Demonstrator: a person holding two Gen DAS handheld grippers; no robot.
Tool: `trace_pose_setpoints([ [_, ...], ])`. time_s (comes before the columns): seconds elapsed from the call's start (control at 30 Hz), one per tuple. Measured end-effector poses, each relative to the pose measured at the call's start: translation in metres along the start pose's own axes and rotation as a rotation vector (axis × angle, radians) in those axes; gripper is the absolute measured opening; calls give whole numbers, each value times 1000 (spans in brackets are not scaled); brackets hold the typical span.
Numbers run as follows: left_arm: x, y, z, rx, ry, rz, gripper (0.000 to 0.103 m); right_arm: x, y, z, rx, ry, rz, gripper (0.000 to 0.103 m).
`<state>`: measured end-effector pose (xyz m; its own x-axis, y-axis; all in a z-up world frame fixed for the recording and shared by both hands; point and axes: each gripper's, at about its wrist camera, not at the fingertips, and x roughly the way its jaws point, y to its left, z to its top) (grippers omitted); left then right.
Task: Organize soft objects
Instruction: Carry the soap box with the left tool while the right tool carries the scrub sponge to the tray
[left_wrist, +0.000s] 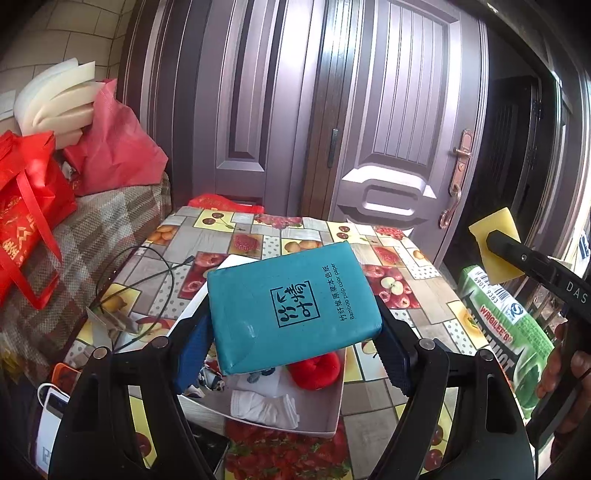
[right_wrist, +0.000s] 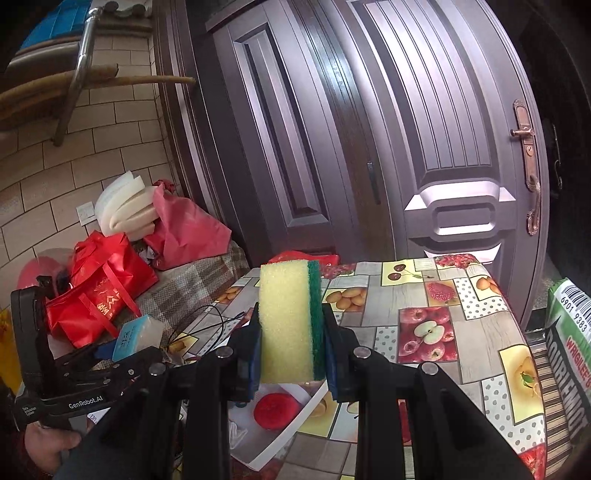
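Left gripper (left_wrist: 295, 354) fingers are clamping a teal tissue pack (left_wrist: 291, 302), holding it tilted in the air above a white tray (left_wrist: 332, 417) that is carrying a red soft object (left_wrist: 316, 371) and a white cloth (left_wrist: 264, 406). Right gripper (right_wrist: 291, 354) is squeezing an upright yellow-and-green sponge (right_wrist: 290, 321) above the fruit-print tablecloth (right_wrist: 443, 321), beside the tray.

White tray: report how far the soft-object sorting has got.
Done: the white tray already holds a red soft item and a white cloth. In hand: the left gripper clamps the teal tissue pack above the tray, and the right gripper clamps the yellow-green sponge. Left: setting both down.
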<state>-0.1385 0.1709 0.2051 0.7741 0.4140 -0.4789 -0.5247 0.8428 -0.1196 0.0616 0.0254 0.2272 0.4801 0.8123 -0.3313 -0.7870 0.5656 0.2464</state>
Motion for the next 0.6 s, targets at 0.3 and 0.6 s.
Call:
trace_pose_setpoints([
  [0.3,-3,16,-1,-37,-12,15,80,6,7,-1,-18,17,11,27],
  [0.6,-1,32,-1,-69,-13,38,80,18,15,-1,-31,36,30,27],
])
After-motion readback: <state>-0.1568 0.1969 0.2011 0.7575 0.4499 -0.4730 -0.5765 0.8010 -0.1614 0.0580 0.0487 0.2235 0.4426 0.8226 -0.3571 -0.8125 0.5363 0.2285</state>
